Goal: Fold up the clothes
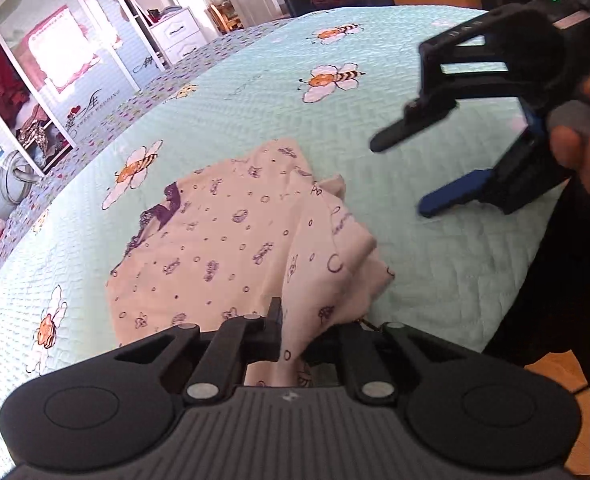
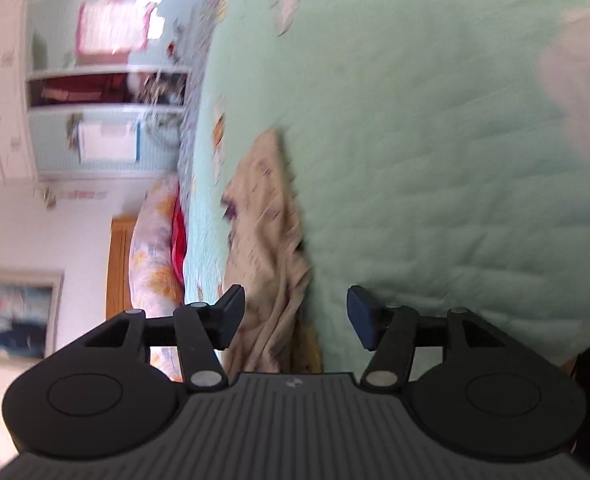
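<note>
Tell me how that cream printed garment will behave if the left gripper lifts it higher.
The cream garment probably drapes limply: it already sags in folds from the left gripper. It looks thin and light, so the free end likely drags across the green quilt rather than lifting flat.

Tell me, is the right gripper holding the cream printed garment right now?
No, the right gripper hangs open above the green quilt, its fingers spread and empty, while the left gripper pinches the cream garment.

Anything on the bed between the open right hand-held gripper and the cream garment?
No. In the left wrist view, only bare green bedspread separates the right hand-held gripper from the cream garment, whose near edge the left hand-held gripper pinches.
</note>
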{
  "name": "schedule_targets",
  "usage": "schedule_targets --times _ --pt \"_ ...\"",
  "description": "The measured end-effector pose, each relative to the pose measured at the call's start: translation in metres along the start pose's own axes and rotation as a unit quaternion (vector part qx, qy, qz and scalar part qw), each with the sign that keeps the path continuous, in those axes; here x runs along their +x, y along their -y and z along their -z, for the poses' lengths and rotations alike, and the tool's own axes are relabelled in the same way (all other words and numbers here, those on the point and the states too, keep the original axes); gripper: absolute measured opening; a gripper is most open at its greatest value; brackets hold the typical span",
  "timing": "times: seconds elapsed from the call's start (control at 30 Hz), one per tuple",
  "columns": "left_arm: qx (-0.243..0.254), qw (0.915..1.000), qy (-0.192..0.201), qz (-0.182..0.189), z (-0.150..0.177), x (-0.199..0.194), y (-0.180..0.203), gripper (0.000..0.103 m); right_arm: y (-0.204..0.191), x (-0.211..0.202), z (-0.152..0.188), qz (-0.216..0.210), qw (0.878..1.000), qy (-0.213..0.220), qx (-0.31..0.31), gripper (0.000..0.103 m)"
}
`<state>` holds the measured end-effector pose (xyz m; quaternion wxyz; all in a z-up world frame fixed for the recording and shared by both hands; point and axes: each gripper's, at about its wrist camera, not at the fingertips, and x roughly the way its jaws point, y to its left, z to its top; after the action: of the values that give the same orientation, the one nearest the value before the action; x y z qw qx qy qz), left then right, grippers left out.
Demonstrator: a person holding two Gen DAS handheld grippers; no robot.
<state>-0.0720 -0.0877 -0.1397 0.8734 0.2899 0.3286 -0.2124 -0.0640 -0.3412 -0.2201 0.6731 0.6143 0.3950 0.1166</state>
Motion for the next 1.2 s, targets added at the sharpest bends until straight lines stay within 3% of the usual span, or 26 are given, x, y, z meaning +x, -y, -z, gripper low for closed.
schedule_targets --times 0.27,0.67,0.7,0.73,0.77,0.8,0.9,1.03,1.07,1.13,1.2 --pt "0.010 0.9999 -0.002 -0.003 -0.006 0.002 0.021 0.007 -0.019 0.042 -0.023 -0.002 1.000 -0.014 -0.015 0.071" --pt "-0.010 0.9999 -0.004 0.010 -0.009 0.003 0.015 0.008 -0.060 0.121 -0.069 0.003 0.996 -0.033 -0.079 0.072" --pt "-0.011 0.9999 -0.004 0.012 -0.009 0.003 0.015 0.008 -0.063 0.128 -0.073 0.003 0.996 -0.034 -0.084 0.069" --pt "-0.013 0.9998 -0.004 0.013 -0.009 0.003 0.016 0.008 -0.066 0.134 -0.077 0.003 0.995 -0.036 -0.090 0.056" --pt "-0.014 0.9998 -0.005 0.014 -0.010 0.004 0.016 0.008 -0.071 0.140 -0.079 0.013 0.993 -0.045 -0.108 0.026" --pt "-0.015 0.9997 -0.004 0.016 -0.011 0.004 0.016 0.008 -0.076 0.143 -0.081 0.023 0.991 -0.049 -0.123 0.017" --pt "-0.015 0.9996 0.007 0.021 -0.017 -0.001 0.019 0.008 -0.095 0.146 -0.083 0.042 0.982 -0.054 -0.176 0.015" --pt "-0.003 0.9991 0.000 0.042 -0.024 0.008 0.028 0.011 -0.130 0.134 -0.083 0.013 0.969 -0.015 -0.247 0.014" --pt "-0.001 0.9987 -0.007 0.050 -0.024 0.013 0.031 0.011 -0.130 0.138 -0.089 0.034 0.966 -0.001 -0.255 0.015" --pt "0.000 0.9978 -0.021 0.062 -0.023 0.020 0.036 0.011 -0.112 0.153 -0.102 0.103 0.966 -0.007 -0.236 0.022" --pt "-0.003 0.9973 -0.010 0.073 -0.021 0.011 0.034 0.012 -0.098 0.136 -0.104 0.088 0.974 0.006 -0.211 0.019"
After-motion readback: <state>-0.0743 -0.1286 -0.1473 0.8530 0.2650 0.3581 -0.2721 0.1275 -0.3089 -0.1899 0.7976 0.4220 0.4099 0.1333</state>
